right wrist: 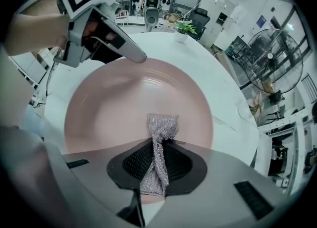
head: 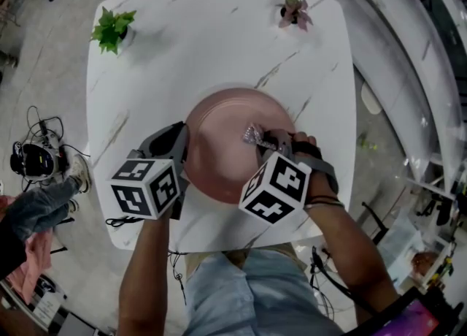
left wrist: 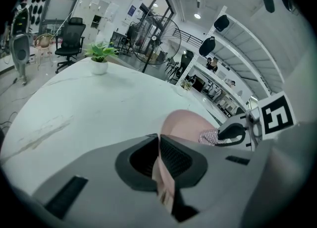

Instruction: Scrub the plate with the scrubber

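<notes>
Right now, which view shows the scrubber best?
Right gripper view: the silver mesh scrubber sits clamped between the jaws, its free end over the pink plate. The head view shows only a small glint of it; the left gripper view catches a small patch at the plate's far side.

One plate [head: 226, 148] — pink, round, shallow, at the centre of the head view, its left rim nipped by the left gripper [left wrist: 159, 160]. One scrubber [right wrist: 159, 133] — silvery mesh, bunched and twisted, clamped in the right gripper [right wrist: 155, 165], its tip over the plate's inner face, right of centre.
</notes>
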A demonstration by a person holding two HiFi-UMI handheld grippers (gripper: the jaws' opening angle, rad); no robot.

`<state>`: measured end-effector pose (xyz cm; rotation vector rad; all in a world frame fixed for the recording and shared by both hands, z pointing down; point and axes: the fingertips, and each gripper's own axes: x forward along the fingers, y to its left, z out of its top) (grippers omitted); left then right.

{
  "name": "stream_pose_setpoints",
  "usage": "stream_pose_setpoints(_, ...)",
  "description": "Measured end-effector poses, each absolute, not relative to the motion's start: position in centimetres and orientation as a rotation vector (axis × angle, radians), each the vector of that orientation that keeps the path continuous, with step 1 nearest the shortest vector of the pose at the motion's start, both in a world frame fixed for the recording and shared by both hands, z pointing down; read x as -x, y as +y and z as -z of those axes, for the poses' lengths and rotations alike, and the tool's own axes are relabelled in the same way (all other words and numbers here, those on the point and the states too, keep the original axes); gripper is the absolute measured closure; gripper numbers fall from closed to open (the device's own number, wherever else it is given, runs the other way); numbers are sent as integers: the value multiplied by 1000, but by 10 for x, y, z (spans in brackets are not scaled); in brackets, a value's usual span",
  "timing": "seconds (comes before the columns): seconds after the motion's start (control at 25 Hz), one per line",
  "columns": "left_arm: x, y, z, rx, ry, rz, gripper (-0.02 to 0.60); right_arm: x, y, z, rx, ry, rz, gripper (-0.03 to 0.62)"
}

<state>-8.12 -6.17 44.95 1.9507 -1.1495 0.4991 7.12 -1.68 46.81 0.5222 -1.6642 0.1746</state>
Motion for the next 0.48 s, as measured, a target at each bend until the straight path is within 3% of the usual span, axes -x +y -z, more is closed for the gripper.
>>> stream_pose_setpoints(0.48,81,-63,-450,-1941,-1143,-485,565,-44,-73,-469,-535,-1660,-16,514)
